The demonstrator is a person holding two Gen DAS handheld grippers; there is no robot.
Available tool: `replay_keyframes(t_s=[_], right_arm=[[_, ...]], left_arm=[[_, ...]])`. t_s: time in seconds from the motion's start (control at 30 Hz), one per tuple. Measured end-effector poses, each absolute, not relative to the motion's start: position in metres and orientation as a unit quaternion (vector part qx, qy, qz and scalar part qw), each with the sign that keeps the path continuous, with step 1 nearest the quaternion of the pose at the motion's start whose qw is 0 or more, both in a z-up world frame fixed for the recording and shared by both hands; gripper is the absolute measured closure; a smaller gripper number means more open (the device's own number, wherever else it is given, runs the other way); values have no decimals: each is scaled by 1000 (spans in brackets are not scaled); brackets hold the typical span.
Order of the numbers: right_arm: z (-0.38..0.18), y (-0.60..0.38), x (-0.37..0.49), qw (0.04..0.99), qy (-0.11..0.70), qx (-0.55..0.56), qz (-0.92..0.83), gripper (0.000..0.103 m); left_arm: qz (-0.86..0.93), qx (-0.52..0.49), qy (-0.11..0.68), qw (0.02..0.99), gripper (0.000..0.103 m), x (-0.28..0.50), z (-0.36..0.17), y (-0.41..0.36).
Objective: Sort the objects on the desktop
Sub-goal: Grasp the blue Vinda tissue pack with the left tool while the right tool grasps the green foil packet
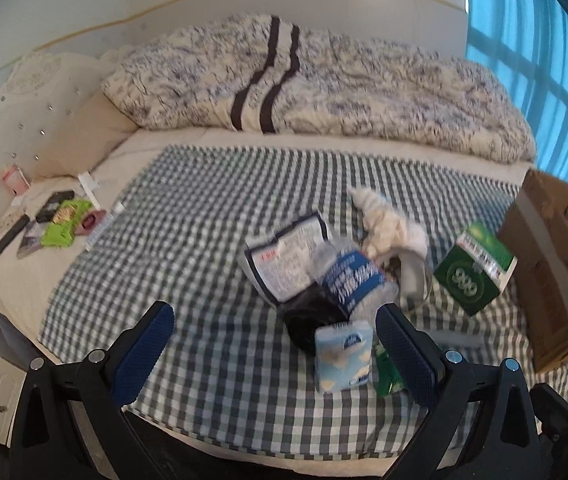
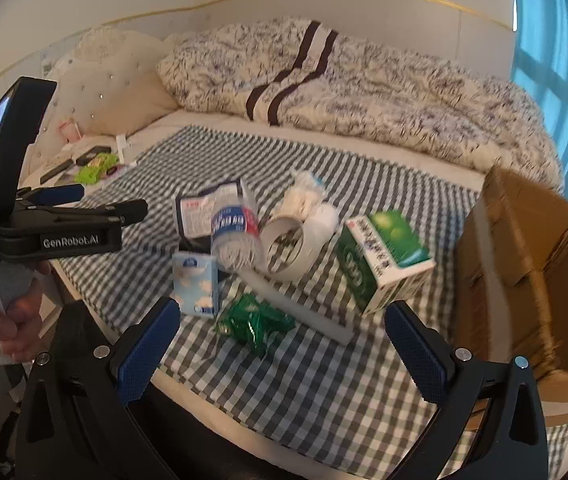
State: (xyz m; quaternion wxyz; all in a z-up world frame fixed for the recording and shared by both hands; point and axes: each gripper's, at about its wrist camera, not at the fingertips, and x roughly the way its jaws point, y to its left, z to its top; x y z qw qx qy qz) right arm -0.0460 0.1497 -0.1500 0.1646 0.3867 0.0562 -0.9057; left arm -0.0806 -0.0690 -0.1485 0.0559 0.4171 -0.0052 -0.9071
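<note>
Right wrist view shows the right gripper [image 2: 282, 344] spread wide and empty above the near edge of a checked cloth [image 2: 315, 384], with the pile of things to sort just ahead. The left gripper [image 1: 274, 354] is likewise spread and holds nothing; in the right view it hangs off to the left, gripped by a hand [image 2: 16, 320].

The step in hand looks like choosing a first item. A cardboard box [image 2: 531, 280] stands open at the right edge of the cloth, likely the destination. The green carton [image 2: 383, 258] lies nearest it, apart from the heap, so it seems the easiest first pick: close across its narrow sides, lift clear, then carry right.

Nearer the fingers lie a crinkled green packet [image 2: 254, 322] and a pale blue tissue pack [image 2: 196, 284] standing upright; the packet is soft and may slip. Behind them a plastic bottle [image 2: 236, 240], a foil pouch [image 2: 204, 212], a tape roll [image 2: 289, 248] and white cloth [image 2: 303, 196] overlap, so pulling one may drag another. A white strip [image 2: 307, 312] lies beside the packet. Motion blur hides finer detail.
</note>
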Motion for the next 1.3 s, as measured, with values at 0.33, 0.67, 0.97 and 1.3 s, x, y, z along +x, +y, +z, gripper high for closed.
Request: replay_keyframes(t_s=[0.33, 0.67, 0.97, 1.3], right_arm=[[-203, 138, -59, 183, 62, 429, -882, 6], [-230, 131, -66, 195, 52, 442, -874, 10], [-246, 126, -77, 194, 39, 449, -871, 10], [-255, 118, -91, 176, 42, 437, -881, 10]], left_arm=[[-892, 451, 2, 18, 0, -86, -195, -59], [-883, 469, 15, -6, 0, -96, -225, -46], [-878, 478, 39, -3, 0, -108, -253, -48], [-870, 486, 80, -2, 8, -115, -267, -61]])
